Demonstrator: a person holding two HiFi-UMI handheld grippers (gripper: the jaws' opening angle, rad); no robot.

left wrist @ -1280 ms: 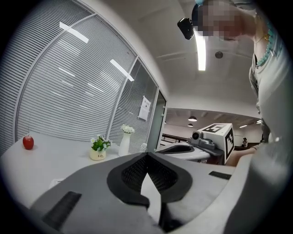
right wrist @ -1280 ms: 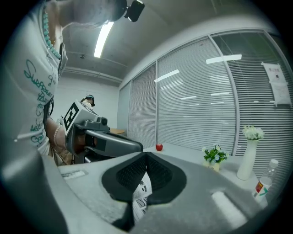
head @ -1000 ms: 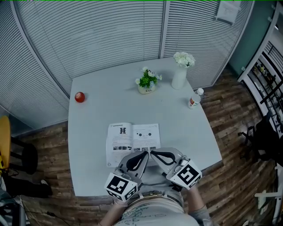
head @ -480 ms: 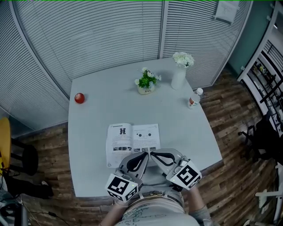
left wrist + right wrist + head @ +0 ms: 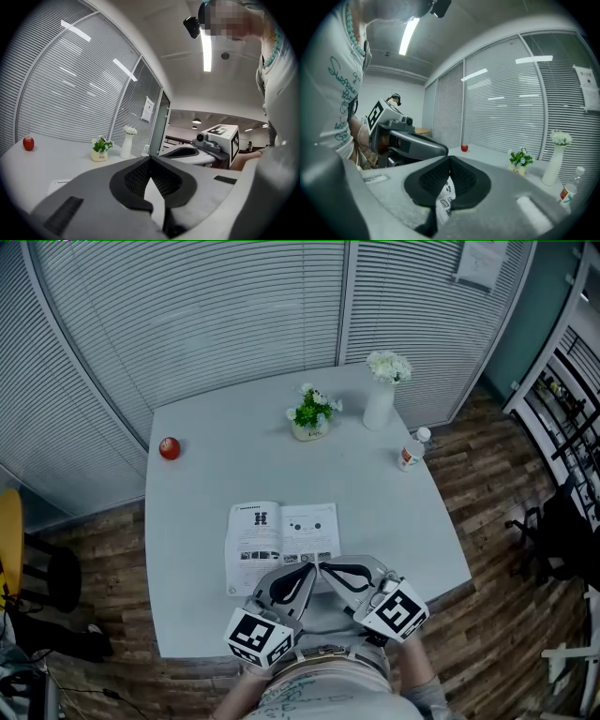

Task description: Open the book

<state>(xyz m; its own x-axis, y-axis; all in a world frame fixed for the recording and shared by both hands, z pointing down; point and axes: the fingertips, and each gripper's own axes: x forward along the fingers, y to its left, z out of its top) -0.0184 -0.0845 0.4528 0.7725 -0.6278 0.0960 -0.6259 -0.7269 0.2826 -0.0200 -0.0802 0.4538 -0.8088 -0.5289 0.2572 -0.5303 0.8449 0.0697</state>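
Slatted blinds (image 5: pixel 206 315) are curving round behind a pale table (image 5: pixel 197 512), and nothing on it is sitting differently from a second ago: both tools are keeping still, so the task is looking finished rather than under way. At the far left edge a yellow chair (image 5: pixel 7 531) is peeking in, and an apple (image 5: pixel 169 447) is resting in the table's upper left, well apart from everything else. Lower middle, the book (image 5: pixel 281 542) is lying flat and already open, two printed pages facing up, its near edge just beside the tool tips. The left gripper (image 5: pixel 307 565) is hovering there with its jaws pressed together on nothing. The right gripper (image 5: pixel 323 565) is mirroring it, tips meeting, with a printed page only showing through the gap beneath them. Toward the upper right a plant (image 5: pixel 312 413), a vase (image 5: pixel 380 404) and a bottle (image 5: pixel 411 452) are standing clear of the book, so nothing is getting in the way. I am judging that no further page is needing to be lifted.
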